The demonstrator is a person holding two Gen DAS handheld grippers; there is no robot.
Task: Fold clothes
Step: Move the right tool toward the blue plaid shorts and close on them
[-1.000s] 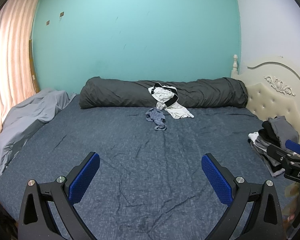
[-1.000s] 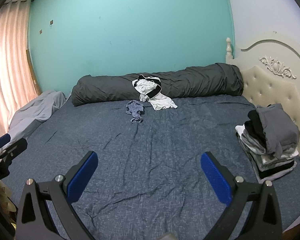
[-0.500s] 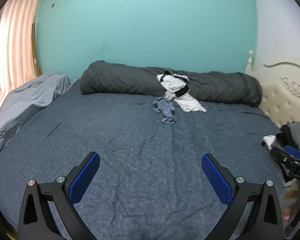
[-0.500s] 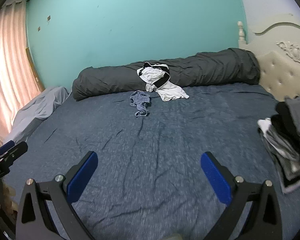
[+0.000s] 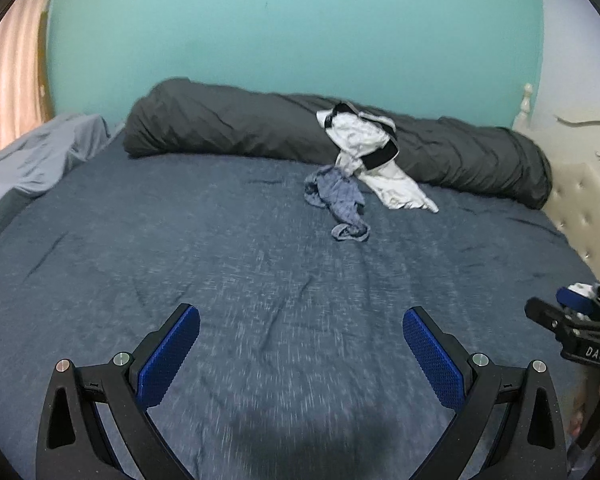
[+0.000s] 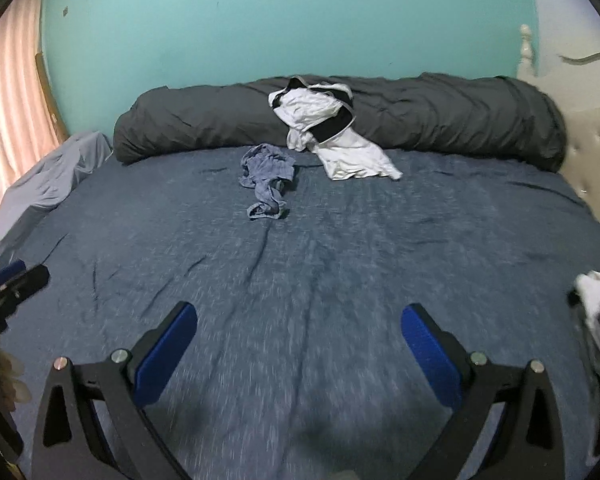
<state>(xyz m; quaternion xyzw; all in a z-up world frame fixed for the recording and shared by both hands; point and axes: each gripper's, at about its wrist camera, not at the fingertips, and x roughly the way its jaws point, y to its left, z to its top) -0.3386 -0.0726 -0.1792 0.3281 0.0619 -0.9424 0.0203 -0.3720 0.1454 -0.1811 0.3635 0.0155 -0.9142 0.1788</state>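
A crumpled blue-grey garment (image 5: 338,200) (image 6: 268,180) lies on the dark blue bed sheet (image 5: 220,264) (image 6: 380,240), far ahead of both grippers. A white and black garment (image 5: 372,152) (image 6: 324,128) drapes off the rolled grey duvet (image 5: 228,124) (image 6: 440,116) onto the sheet beside it. My left gripper (image 5: 300,344) is open and empty above the sheet. My right gripper (image 6: 298,342) is open and empty too; it also shows at the right edge of the left wrist view (image 5: 580,328). The folded stack (image 6: 598,320) is just visible at the right edge.
A light grey blanket (image 5: 32,160) (image 6: 48,184) is bunched at the bed's left side by a pink curtain (image 6: 8,92). A cream padded headboard (image 5: 588,208) (image 6: 592,152) bounds the right side. A teal wall (image 5: 300,32) stands behind the duvet.
Both grippers have moved forward over the bed toward the garments, which look larger. The folded stack has slid to the right edge of view. Both stay open.
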